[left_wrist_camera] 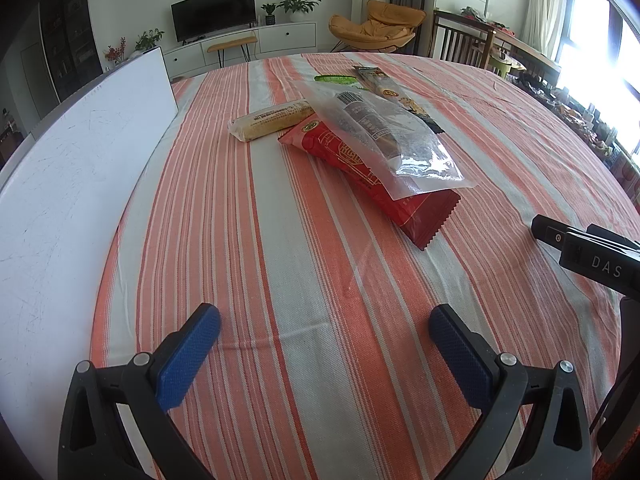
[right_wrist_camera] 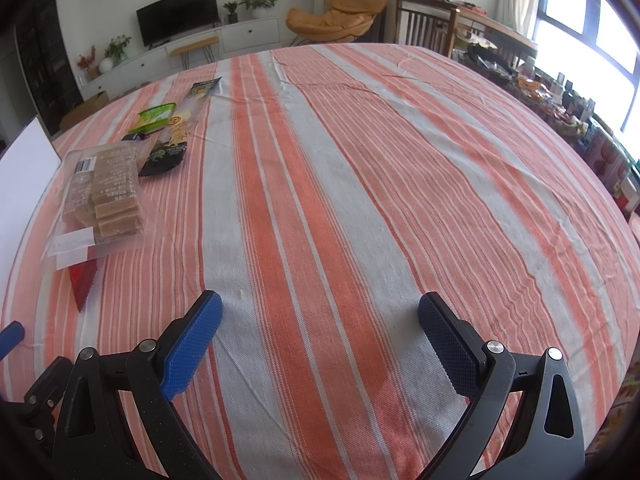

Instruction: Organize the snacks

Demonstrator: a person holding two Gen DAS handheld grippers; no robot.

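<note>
Several snack packs lie together on the striped tablecloth (left_wrist_camera: pixel 280 264). A clear bag of brown bars (left_wrist_camera: pixel 384 132) rests on a red pack (left_wrist_camera: pixel 368 176); a beige roll pack (left_wrist_camera: pixel 272 118), a green pack (left_wrist_camera: pixel 336 79) and a long black-and-gold pack (left_wrist_camera: pixel 392 94) lie behind. My left gripper (left_wrist_camera: pixel 324 320) is open and empty, short of the red pack. My right gripper (right_wrist_camera: pixel 320 308) is open and empty over bare cloth, with the clear bag (right_wrist_camera: pixel 104 196), red pack (right_wrist_camera: pixel 82 282), green pack (right_wrist_camera: pixel 156 116) and black pack (right_wrist_camera: pixel 176 136) to its left.
A white board (left_wrist_camera: pixel 80 168) lies along the table's left edge and shows in the right wrist view (right_wrist_camera: pixel 24 176). The right gripper's black body (left_wrist_camera: pixel 592 256) enters at the right of the left wrist view. Chairs and a cluttered side table stand beyond the far right edge.
</note>
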